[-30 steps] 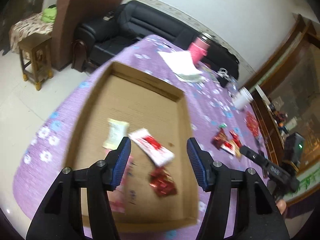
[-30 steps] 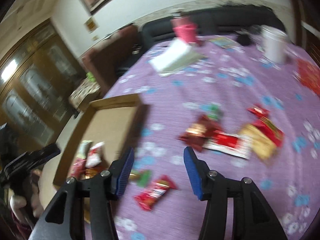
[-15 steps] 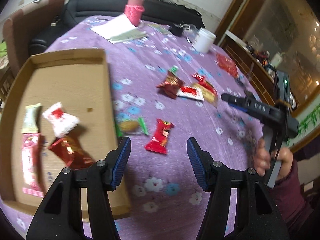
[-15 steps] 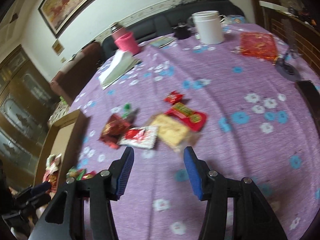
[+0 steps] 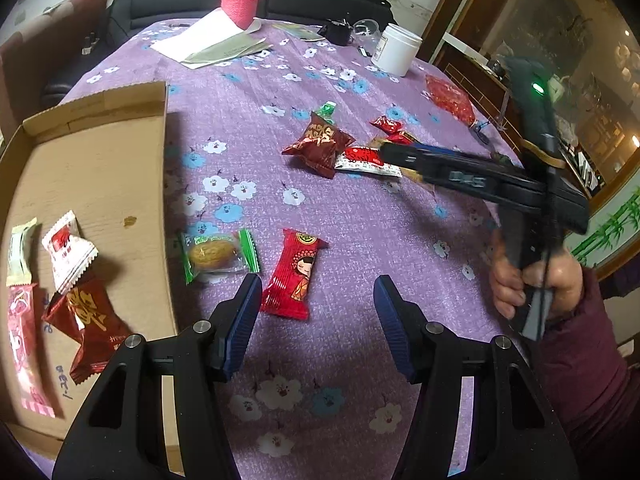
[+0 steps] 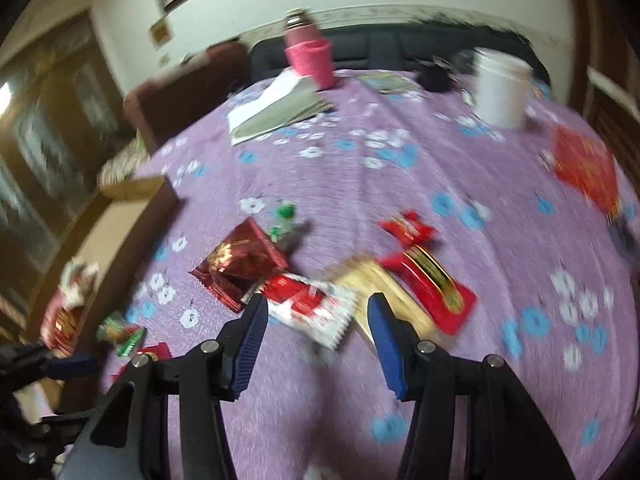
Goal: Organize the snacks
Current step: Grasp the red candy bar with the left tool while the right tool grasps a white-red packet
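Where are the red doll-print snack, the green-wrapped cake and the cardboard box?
red doll-print snack [image 5: 294,273], left wrist view, middle of the wrapper.
green-wrapped cake [image 5: 216,255], left wrist view, on the clear middle over the cake.
cardboard box [image 5: 165,168], left wrist view, on its right wall.

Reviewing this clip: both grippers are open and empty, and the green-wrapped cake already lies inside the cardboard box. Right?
Not quite. The left wrist view shows the green-wrapped cake on the purple tablecloth, just outside the cardboard box. Both the left gripper and right gripper are open and empty.
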The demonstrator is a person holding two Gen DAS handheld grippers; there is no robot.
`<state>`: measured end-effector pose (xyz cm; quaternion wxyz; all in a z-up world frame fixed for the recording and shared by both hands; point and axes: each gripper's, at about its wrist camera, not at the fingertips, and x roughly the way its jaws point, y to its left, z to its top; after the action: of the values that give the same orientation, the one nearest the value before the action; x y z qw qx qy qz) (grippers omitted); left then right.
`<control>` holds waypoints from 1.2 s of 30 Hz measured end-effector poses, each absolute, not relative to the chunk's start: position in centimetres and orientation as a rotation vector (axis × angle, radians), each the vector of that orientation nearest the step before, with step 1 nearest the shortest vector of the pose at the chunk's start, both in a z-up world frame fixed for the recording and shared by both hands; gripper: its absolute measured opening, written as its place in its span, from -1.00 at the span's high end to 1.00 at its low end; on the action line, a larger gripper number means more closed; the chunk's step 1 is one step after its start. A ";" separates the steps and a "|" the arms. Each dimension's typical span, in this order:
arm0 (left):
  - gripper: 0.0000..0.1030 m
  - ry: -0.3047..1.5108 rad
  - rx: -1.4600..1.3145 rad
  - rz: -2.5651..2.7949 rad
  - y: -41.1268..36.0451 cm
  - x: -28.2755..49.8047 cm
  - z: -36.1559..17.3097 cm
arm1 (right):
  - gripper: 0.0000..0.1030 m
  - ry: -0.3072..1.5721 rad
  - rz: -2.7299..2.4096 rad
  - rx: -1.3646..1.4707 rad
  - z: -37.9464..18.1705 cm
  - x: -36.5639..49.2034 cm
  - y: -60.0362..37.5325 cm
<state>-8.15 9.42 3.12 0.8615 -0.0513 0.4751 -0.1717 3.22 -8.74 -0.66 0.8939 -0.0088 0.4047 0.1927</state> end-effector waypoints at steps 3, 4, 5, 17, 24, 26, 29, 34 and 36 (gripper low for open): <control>-0.13 0.988 -0.091 -0.365 9.3 -8.1 3.1 | -0.39 0.804 0.430 -0.133 -0.6 3.7 -6.3; -0.13 0.987 -0.085 -0.367 9.2 -8.0 3.1 | -0.40 0.800 0.441 -0.159 -0.8 3.9 -5.7; -0.13 0.985 -0.076 -0.370 9.1 -8.0 3.0 | -0.40 0.802 0.451 -0.190 -1.1 4.1 -5.1; -0.13 1.010 -0.019 -0.369 7.7 -6.7 1.8 | 0.05 0.888 0.591 -0.162 -2.9 1.2 -4.8; -0.13 1.040 0.056 -0.339 6.4 -5.2 0.8 | 0.07 0.856 0.537 -0.176 -2.9 0.4 -4.3; -0.04 1.052 0.081 -0.326 6.2 -5.1 0.2 | 0.07 0.854 0.534 -0.157 -2.9 0.7 -4.5; 0.49 1.027 0.131 -0.284 5.7 -5.2 0.1 | 0.07 0.855 0.528 -0.131 -2.9 1.2 -4.7; 0.61 1.016 0.071 -0.278 6.3 -5.2 0.2 | 0.42 0.843 0.474 -0.163 -2.9 1.3 -4.0; 0.61 1.017 0.037 -0.283 6.6 -5.4 0.3 | 0.53 0.841 0.473 -0.148 -2.8 1.2 -4.4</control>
<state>-5.39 6.59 0.27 0.8637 0.0178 0.4853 -0.1351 1.18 -4.37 -2.81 0.8833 -0.0712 0.4038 0.2274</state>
